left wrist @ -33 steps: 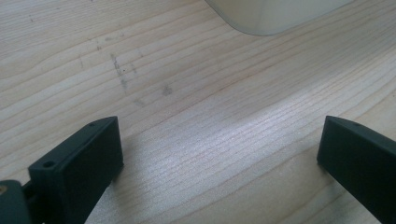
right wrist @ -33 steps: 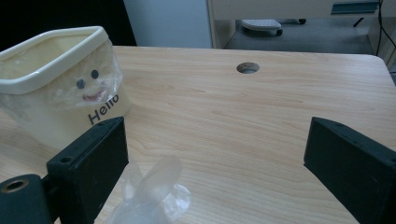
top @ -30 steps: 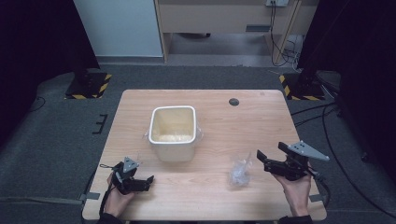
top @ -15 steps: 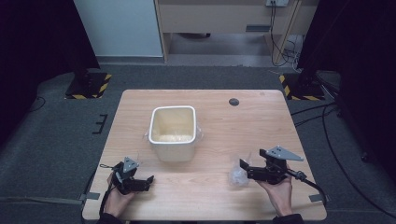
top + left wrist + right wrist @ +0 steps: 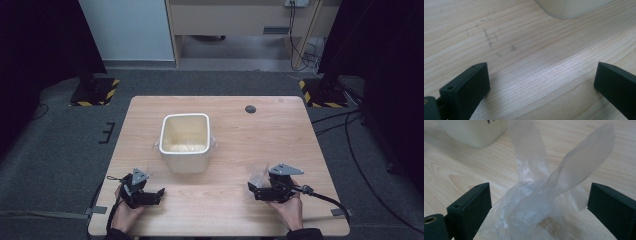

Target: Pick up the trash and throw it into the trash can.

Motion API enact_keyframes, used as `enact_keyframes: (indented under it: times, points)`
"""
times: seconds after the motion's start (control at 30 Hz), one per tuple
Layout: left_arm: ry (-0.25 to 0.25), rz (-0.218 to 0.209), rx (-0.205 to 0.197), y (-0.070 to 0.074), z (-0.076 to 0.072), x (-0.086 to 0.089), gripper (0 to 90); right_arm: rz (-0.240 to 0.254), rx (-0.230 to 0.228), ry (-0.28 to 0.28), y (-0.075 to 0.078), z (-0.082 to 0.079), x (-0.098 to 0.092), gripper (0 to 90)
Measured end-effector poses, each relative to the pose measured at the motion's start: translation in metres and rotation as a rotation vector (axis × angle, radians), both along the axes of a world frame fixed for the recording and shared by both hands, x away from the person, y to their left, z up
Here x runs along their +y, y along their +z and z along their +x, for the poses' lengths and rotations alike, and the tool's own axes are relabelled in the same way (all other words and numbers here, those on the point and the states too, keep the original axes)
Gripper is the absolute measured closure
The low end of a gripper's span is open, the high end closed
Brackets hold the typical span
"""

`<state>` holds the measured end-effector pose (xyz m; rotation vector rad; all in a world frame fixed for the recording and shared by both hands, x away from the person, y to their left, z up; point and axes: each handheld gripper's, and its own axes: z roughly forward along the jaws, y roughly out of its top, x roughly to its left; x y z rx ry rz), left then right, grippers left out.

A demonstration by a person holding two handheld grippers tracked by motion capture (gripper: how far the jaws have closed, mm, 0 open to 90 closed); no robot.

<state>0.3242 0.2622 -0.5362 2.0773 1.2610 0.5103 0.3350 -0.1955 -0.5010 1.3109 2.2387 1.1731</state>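
Note:
A crumpled clear plastic bag (image 5: 541, 192) lies on the wooden table (image 5: 240, 135), with two twisted ends sticking up. My right gripper (image 5: 539, 202) is open, its two black jaws standing on either side of the bag without touching it. From above, the bag (image 5: 259, 176) sits at the front right, right in front of my right gripper (image 5: 256, 192). A cream square tub (image 5: 184, 141) stands at the table's middle. My left gripper (image 5: 156, 195) rests open at the front left over bare wood (image 5: 536, 75), with nothing between its jaws.
A small dark round hole (image 5: 250, 109) sits near the table's far edge. The tub's corner (image 5: 571, 8) lies ahead of my left gripper. A cable (image 5: 325, 197) trails from the right gripper toward the table's right edge. Dark floor surrounds the table.
My right gripper has moved left and forward, from the table's right edge to the bag, so that its open jaws now straddle it. The left gripper has stayed put.

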Motion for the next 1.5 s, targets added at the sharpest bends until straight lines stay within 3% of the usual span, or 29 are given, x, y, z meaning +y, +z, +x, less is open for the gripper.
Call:
enact_keyframes:
  times: [0.2, 0.33, 0.47, 0.53, 0.7, 0.9, 1.13, 1.23, 1.33, 1.5]
  points:
    - [0.000, 0.000, 0.000, 0.000, 0.000, 0.000, 0.0, -0.059, 0.068, 0.049, -0.012, 0.000, 0.007, 6.5]
    - [0.001, 0.000, 0.000, 0.000, 0.000, 0.000, 0.0, -0.104, 0.087, 0.072, -0.019, -0.001, 0.010, 10.6]
    - [0.001, 0.000, 0.000, 0.000, 0.000, 0.000, 0.0, -0.123, 0.089, 0.090, -0.021, -0.002, 0.011, 17.1]
    - [0.001, 0.000, 0.000, 0.000, 0.000, 0.000, 0.0, -0.137, 0.089, 0.109, -0.021, -0.002, 0.011, 24.6]
    - [0.001, 0.000, 0.000, 0.000, 0.000, 0.000, 0.0, -0.127, 0.078, 0.125, -0.018, -0.003, 0.009, 32.9]
    - [0.001, 0.000, 0.000, 0.000, 0.000, 0.000, 0.0, -0.095, 0.041, 0.129, -0.009, -0.003, 0.004, 36.9]
    - [0.001, 0.000, 0.000, 0.000, 0.000, 0.000, 0.0, 0.007, -0.063, 0.088, 0.017, -0.004, -0.010, 35.9]
    - [0.001, 0.000, 0.000, 0.000, 0.000, 0.000, 0.0, 0.027, -0.097, 0.074, 0.025, -0.006, -0.014, 35.2]
    - [0.001, 0.000, 0.000, 0.000, 0.000, 0.000, 0.0, 0.096, -0.146, 0.058, 0.038, -0.007, -0.022, 35.1]
    - [0.000, 0.000, -0.001, 0.000, 0.000, 0.000, 0.0, 0.134, -0.204, 0.020, 0.052, -0.007, -0.034, 34.5]
